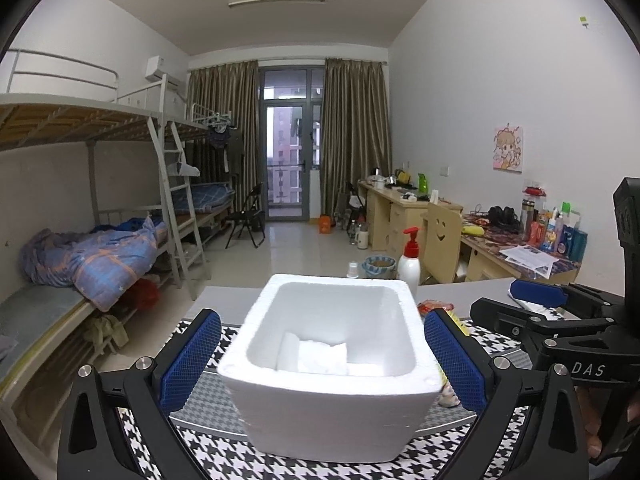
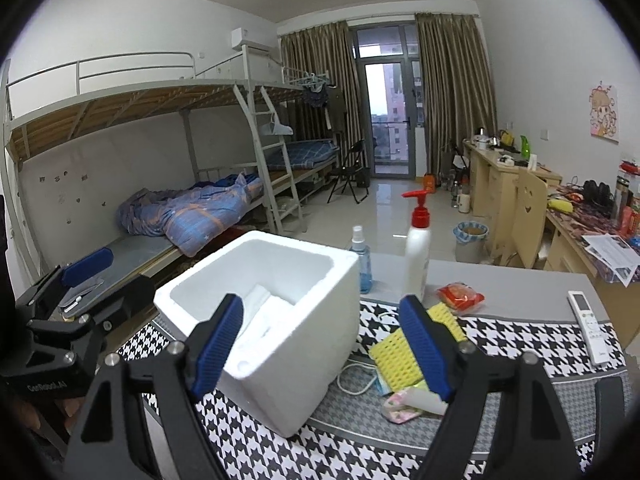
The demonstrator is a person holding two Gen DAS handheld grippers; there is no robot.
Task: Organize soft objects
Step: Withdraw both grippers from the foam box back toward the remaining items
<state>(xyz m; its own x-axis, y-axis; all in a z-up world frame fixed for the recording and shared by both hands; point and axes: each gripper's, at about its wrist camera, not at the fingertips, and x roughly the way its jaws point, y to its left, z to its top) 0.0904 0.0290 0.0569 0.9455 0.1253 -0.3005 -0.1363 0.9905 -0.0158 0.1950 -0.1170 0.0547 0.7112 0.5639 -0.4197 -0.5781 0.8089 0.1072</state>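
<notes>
A white foam box (image 1: pixel 332 364) stands on the houndstooth mat (image 1: pixel 304 468), with white soft packs (image 1: pixel 314 354) lying inside it. My left gripper (image 1: pixel 324 360) is open and empty, its blue pads on either side of the box. My right gripper (image 2: pixel 326 344) is open and empty, above the box's near right corner (image 2: pixel 276 320). To the right of the box lie a yellow sponge cloth (image 2: pixel 400 344), a pink patterned pouch (image 2: pixel 402 402) and a red snack pack (image 2: pixel 460 296). The right gripper also shows in the left wrist view (image 1: pixel 538 300).
A white pump bottle with a red top (image 2: pixel 418 252) and a blue spray bottle (image 2: pixel 362 256) stand behind the box. A white remote (image 2: pixel 588 326) lies at the mat's right edge. A white cable (image 2: pixel 352 380) lies by the box. Bunk beds stand left, desks right.
</notes>
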